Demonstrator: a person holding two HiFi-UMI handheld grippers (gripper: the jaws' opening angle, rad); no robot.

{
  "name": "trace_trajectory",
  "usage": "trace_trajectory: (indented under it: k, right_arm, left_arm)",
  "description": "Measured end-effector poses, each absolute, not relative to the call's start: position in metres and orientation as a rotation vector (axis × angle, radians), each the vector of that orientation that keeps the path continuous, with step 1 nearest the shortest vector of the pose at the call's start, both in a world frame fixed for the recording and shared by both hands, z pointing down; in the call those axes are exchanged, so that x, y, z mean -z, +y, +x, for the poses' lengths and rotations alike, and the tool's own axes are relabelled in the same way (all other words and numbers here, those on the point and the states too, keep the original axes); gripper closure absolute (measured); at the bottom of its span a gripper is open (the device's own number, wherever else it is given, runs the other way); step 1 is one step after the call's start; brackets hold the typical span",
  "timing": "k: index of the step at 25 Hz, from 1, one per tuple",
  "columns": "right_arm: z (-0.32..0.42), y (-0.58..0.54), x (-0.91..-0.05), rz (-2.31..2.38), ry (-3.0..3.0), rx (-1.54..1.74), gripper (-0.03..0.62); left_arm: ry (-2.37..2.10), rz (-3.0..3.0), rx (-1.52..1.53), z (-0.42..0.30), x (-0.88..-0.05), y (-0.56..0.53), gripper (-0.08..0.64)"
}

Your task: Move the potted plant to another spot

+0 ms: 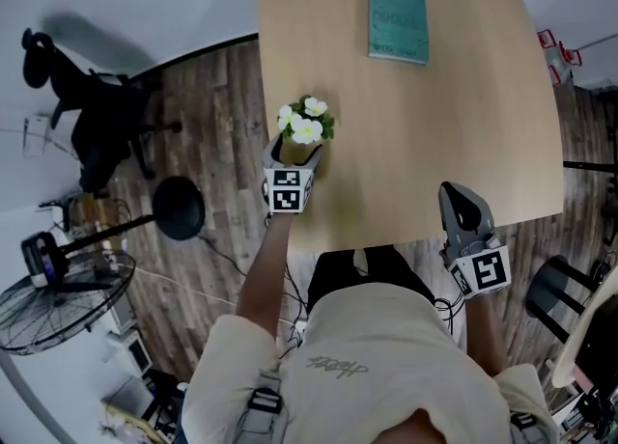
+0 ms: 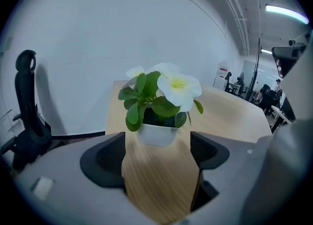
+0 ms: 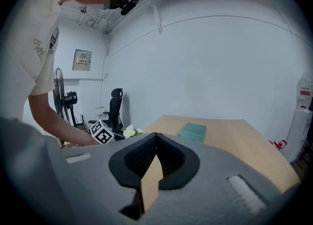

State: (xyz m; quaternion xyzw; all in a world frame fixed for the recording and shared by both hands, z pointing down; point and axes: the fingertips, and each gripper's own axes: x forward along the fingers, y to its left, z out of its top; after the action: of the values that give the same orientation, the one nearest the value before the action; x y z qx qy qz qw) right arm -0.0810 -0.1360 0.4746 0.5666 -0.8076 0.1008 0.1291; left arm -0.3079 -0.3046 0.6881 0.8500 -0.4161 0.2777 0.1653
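Left hand-held gripper is spread wide and empty. The potted plant sits just ahead of its tips, close to the left edge of the desk. The danger is the pads closing on leaves instead of the white pot, or a nudge tipping it off that edge. Right hand-held gripper is closed and empty at the near right.

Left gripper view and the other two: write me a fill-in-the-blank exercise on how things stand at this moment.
1. The jaws of the left hand-held gripper stand ____, with the potted plant right ahead of them.
2. The plant bears ____ flowers.
3. The right hand-held gripper is ____ and holds nothing.

Missing words: open; white; shut.
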Motion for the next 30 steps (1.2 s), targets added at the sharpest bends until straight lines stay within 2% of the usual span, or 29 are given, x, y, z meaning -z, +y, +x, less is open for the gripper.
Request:
trace_trajectory:
  k: [18,21,24,30]
  right_arm:
    - [-0.072,-0.171,-0.489,1.595,-2.354,-0.382,0.589]
    - [-0.068,-0.171,-0.493,1.595,-2.345,-0.401,0.589]
    - [-0.067,-0.170,-0.496,1.591,-2.341,-0.417,0.589]
    - [-0.066,-0.171,-0.496,1.601,-2.354,-0.424,0.589]
  left_arm:
    - [-1.203,2.397,-0.740,-0.278,-0.700,-0.338,0.127]
    - [-1.210,2.396,-0.742,-0.276,-0.700,-0.342,0.140]
    - [-1.222,2.411,-0.741,-0.278,-0.698,-0.344,0.190]
    - [-1.196,2.432,-0.757,-0.276,-0.699,-0.343,0.193]
